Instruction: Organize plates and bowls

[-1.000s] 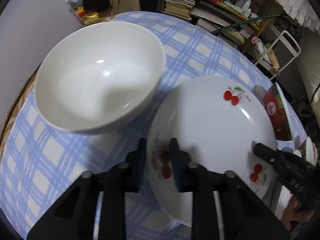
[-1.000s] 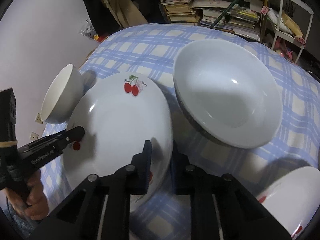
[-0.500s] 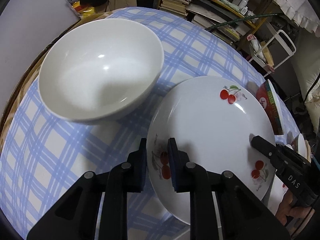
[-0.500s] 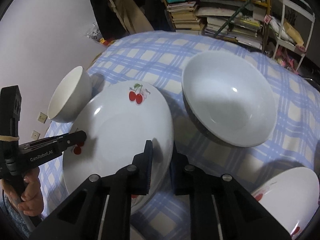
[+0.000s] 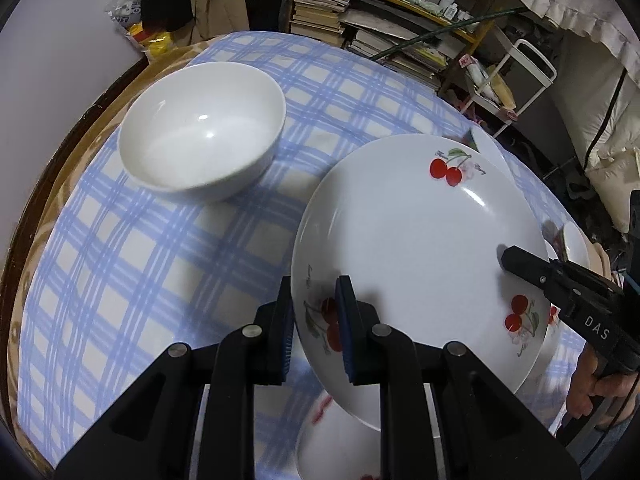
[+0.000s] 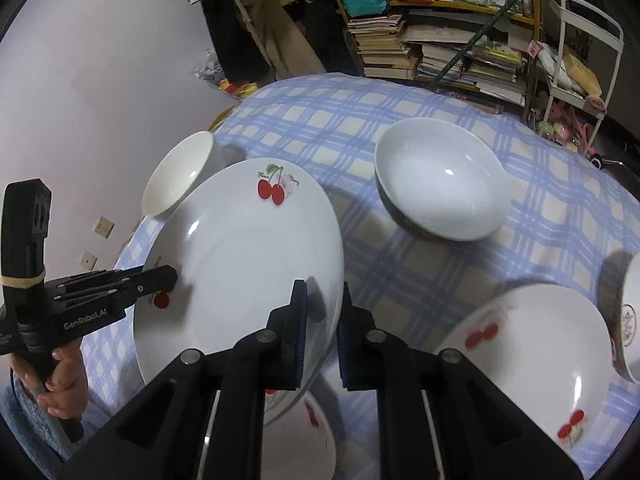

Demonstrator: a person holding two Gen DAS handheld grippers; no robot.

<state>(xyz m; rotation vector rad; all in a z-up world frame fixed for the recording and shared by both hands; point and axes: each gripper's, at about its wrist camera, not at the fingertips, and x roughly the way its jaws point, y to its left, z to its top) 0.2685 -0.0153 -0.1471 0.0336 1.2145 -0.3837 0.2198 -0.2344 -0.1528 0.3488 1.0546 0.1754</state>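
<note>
Plate [image 5: 416, 248] is white with red cherry prints near the rim, glossy, and it's up off the blue checked tablecloth [image 5: 140, 264], filling the middle-right of the left wrist view. Left gripper [image 5: 314, 312] pinches its near edge, one finger on each side of the rim. Right gripper [image 6: 322, 320] is clamped on the opposite edge the same way. Plain white bowl [image 5: 202, 132] sits upper left on the cloth, well apart. Another cherry plate [image 6: 532, 356] lies lower right in the right wrist view, and a blurry one [image 6: 316, 436] sits right under the lifted plate. Bookshelf [image 6: 440, 44] clutter behind.
</note>
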